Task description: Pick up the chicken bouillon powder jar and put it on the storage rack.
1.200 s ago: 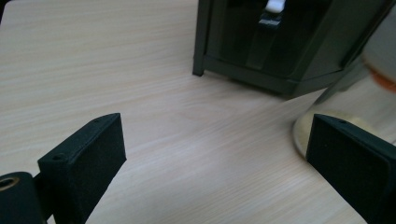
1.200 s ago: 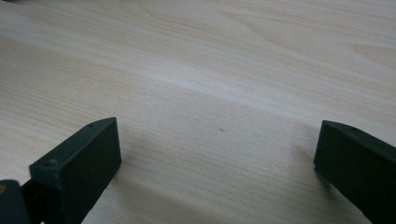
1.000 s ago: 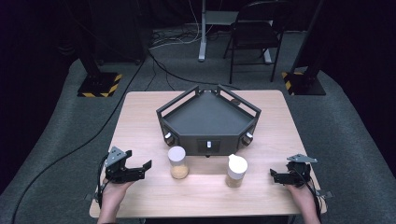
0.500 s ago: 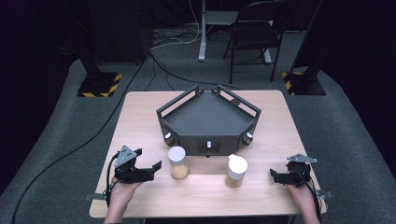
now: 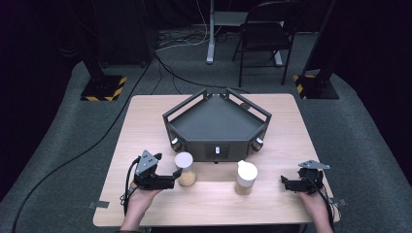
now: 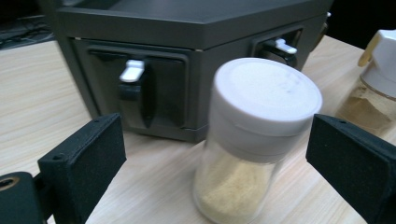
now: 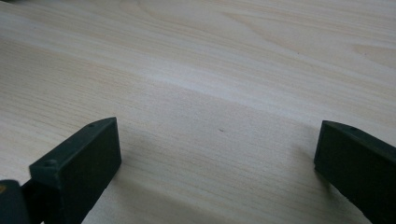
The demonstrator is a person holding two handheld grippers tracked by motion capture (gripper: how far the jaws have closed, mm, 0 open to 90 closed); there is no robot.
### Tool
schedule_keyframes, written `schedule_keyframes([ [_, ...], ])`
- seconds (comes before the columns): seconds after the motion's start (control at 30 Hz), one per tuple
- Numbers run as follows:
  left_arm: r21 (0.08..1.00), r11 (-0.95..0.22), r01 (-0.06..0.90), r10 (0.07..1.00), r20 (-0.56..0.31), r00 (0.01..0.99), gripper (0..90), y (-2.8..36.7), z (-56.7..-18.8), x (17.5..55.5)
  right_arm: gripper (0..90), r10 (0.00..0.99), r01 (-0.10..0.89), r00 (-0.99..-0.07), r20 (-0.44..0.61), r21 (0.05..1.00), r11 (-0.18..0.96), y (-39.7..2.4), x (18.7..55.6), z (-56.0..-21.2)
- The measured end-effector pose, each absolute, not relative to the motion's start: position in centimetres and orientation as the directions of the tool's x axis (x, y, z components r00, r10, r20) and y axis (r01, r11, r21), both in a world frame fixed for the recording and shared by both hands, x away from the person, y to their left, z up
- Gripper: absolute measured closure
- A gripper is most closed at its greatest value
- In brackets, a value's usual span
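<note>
Jar w/ white cap, clear glass, tan powder (image 6: 254, 140), near desk (image 5: 145, 126) front edge: light, slick, breakable; grip body below cap. Left hand-held gripper (image 6: 219, 154) spread around it; right hand-held gripper (image 7: 219, 154) spread, empty.

My table (image 7: 233, 60) is pale, smooth wood grain; my left tongs (image 6: 215, 154) have matt black, slightly grainy jaws, the jar (image 6: 254, 140) is clear with a white plastic lid, the box (image 6: 187, 32) matt grey

The left gripper (image 6: 217, 158) is held wide open around a white-capped jar (image 6: 254, 140) of pale powder, neither jaw touching it. A dark box (image 6: 187, 56) stands behind; a second jar (image 6: 373, 88) is seen far right.
</note>
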State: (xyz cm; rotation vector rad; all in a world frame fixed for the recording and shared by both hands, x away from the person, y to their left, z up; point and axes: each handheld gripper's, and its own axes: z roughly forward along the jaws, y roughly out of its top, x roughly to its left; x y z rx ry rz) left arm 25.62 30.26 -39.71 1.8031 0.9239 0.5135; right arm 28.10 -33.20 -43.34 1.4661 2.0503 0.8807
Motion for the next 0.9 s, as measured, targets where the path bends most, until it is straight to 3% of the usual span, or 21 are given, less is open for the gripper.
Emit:
schedule_keyframes([
  [0.67, 0.908, -0.242, 0.342, 0.747, -0.050, 0.662, 10.0, 26.3, -41.5, 28.0, 0.0, 0.947, 0.648, -0.321, -0.006, 0.728, 0.224, -33.2, 28.1, -43.3],
  [0.9, 0.919, -0.236, 0.317, 0.768, -0.023, 0.640, 20.6, 24.8, -42.9, 28.3, 0.0, 0.946, 0.647, -0.324, -0.006, 0.728, 0.226, -33.2, 28.1, -43.3],
])
